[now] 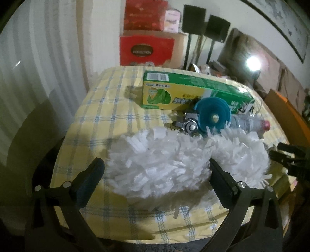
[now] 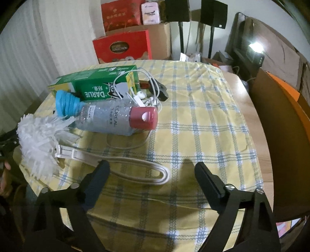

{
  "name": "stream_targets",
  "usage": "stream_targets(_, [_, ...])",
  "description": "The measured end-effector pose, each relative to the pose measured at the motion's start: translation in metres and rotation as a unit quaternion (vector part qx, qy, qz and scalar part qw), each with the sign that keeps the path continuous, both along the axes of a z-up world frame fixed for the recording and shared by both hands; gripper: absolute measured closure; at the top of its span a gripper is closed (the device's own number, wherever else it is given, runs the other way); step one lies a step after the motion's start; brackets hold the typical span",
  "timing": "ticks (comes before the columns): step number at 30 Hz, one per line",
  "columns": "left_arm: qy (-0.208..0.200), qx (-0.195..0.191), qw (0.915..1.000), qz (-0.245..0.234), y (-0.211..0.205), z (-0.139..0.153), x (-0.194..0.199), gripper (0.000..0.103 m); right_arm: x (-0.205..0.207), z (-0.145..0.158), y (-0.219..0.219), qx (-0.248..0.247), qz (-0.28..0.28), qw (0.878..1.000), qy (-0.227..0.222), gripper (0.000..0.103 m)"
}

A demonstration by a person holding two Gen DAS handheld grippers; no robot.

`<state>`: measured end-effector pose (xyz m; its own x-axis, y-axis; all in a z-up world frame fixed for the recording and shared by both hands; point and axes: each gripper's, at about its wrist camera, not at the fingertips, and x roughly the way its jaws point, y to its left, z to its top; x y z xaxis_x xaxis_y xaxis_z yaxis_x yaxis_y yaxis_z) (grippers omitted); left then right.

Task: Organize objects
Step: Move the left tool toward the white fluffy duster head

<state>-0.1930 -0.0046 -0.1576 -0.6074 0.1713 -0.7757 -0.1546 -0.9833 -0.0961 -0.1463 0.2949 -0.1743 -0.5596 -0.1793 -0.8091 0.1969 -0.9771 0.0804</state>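
Note:
A white fluffy duster (image 1: 174, 160) lies on the yellow checked tablecloth (image 1: 100, 120). My left gripper (image 1: 157, 170) is open, its fingers on either side of the duster's head. The duster's white handle (image 2: 124, 164) runs toward my right gripper (image 2: 151, 172), which is open and empty just in front of the handle's loop. Behind lie a green Darlie toothpaste box (image 2: 100, 85), a blue collapsible funnel (image 1: 213, 116), a clear L'Oreal bottle with a red cap (image 2: 116, 118), white earphones (image 2: 143, 93) and a metal tool (image 1: 186, 124).
Red gift boxes (image 2: 122, 48) and cardboard boxes stand behind the table. Black speaker stands (image 2: 213, 15) are at the back. A wooden chair (image 2: 281, 126) stands to the right of the table. A bright lamp (image 2: 255, 46) shines at the right.

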Motion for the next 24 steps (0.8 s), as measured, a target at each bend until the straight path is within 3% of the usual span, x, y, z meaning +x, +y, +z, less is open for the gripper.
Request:
stream_targets(4, [0.002,-0.019,0.9998,-0.007,0.004,-0.004,-0.002,0.000,-0.002,-0.003,-0.003,-0.018,0.014,1.000,-0.008,0.022])
stream_targets(13, [-0.025,0.011,0.9995,0.013,-0.005,-0.009,-0.010,0.000,-0.001,-0.002,-0.003,-0.042,0.017,0.999,-0.003,0.029])
stream_targets(16, [-0.026,0.000,0.9995,0.018,-0.002,-0.012,-0.012,0.000,0.000,-0.001,-0.002,-0.046,0.015,0.999,0.000,0.035])
stream_targets(24, [-0.032,0.024,0.9979,0.051,0.001,-0.019,-0.009,0.001,0.001,0.000,0.015,-0.085,-0.011,0.996,0.004,0.052])
